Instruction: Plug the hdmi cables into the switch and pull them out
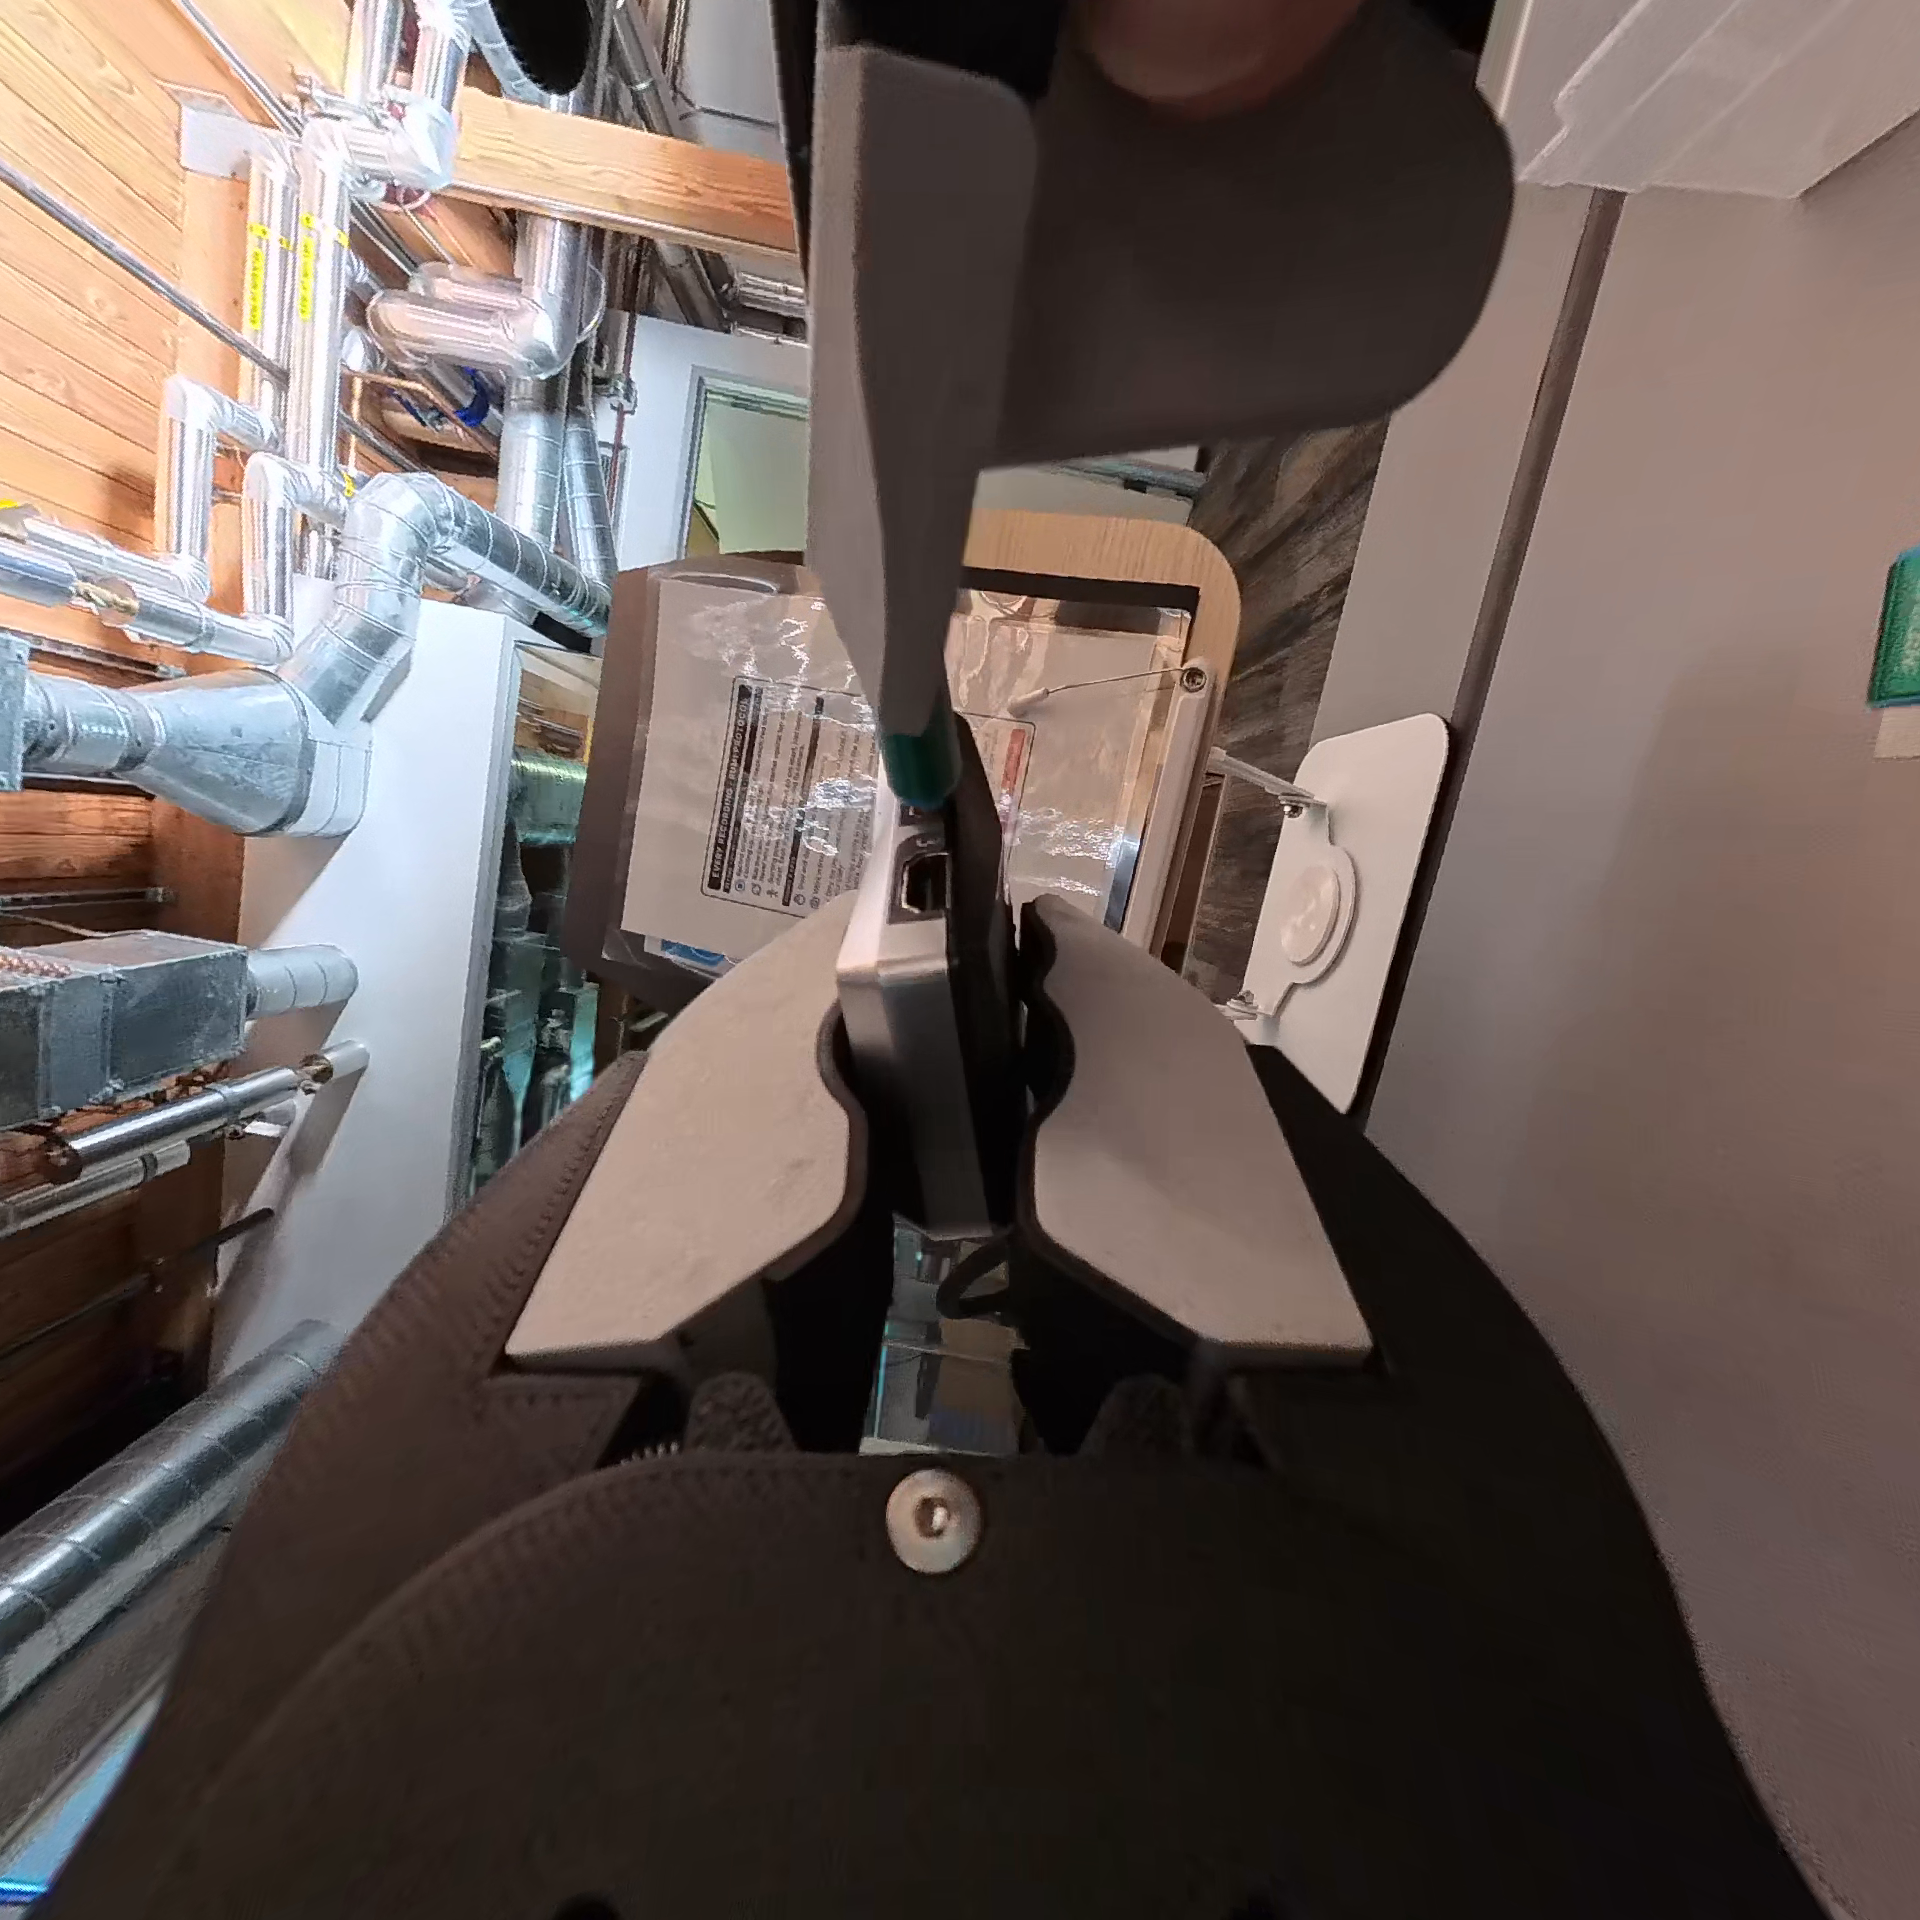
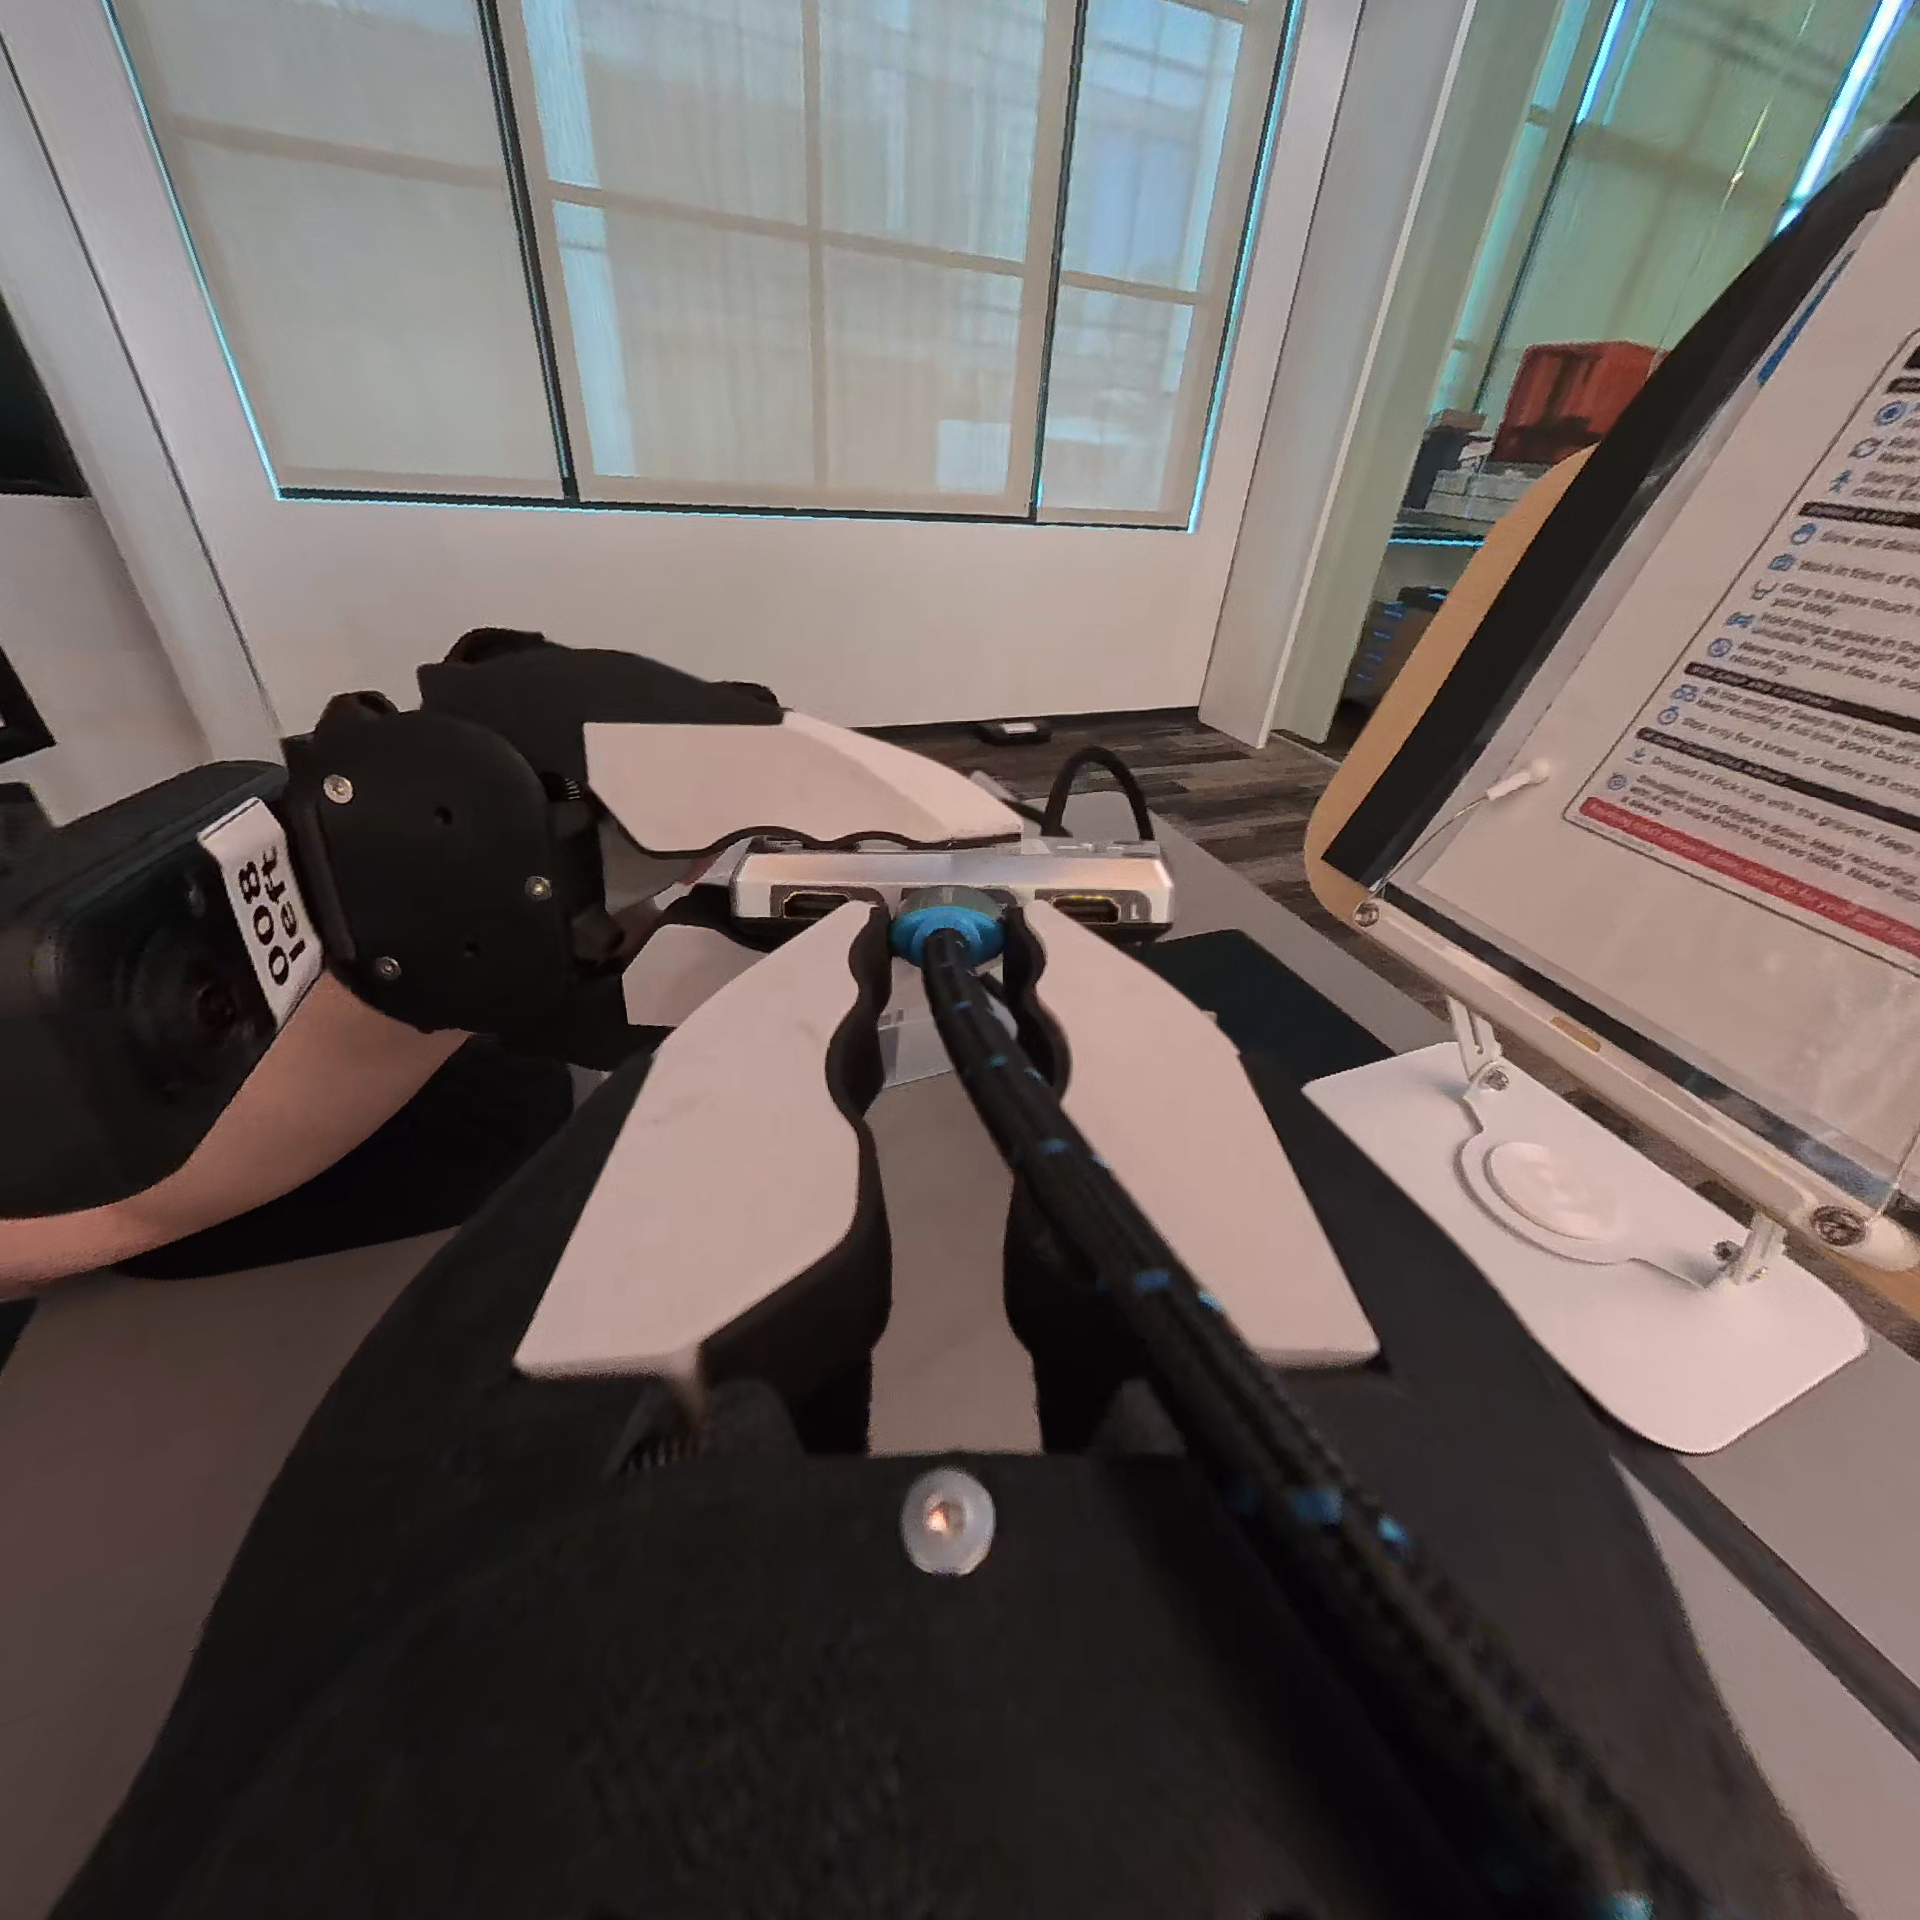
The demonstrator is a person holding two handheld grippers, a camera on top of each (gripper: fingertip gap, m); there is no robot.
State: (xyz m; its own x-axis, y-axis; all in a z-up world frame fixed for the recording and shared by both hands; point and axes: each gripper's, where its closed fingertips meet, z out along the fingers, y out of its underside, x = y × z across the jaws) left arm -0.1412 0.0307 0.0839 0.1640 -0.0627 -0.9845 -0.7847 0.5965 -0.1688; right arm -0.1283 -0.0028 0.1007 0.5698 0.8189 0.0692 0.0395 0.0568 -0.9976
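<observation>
Your right gripper [image 2: 940, 940] clamps the blue-collared HDMI plug [image 2: 938, 928] at the silver switch [image 2: 1101, 868] your left gripper [image 1: 935, 925] grips above the table, whose empty side port [image 1: 923, 885] only the left wrist view shows.

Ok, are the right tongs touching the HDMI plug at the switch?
Touching. The right wrist view shows the right tongs closed on both sides of the blue-collared HDMI plug, which sits at the middle port of the silver switch.
</observation>
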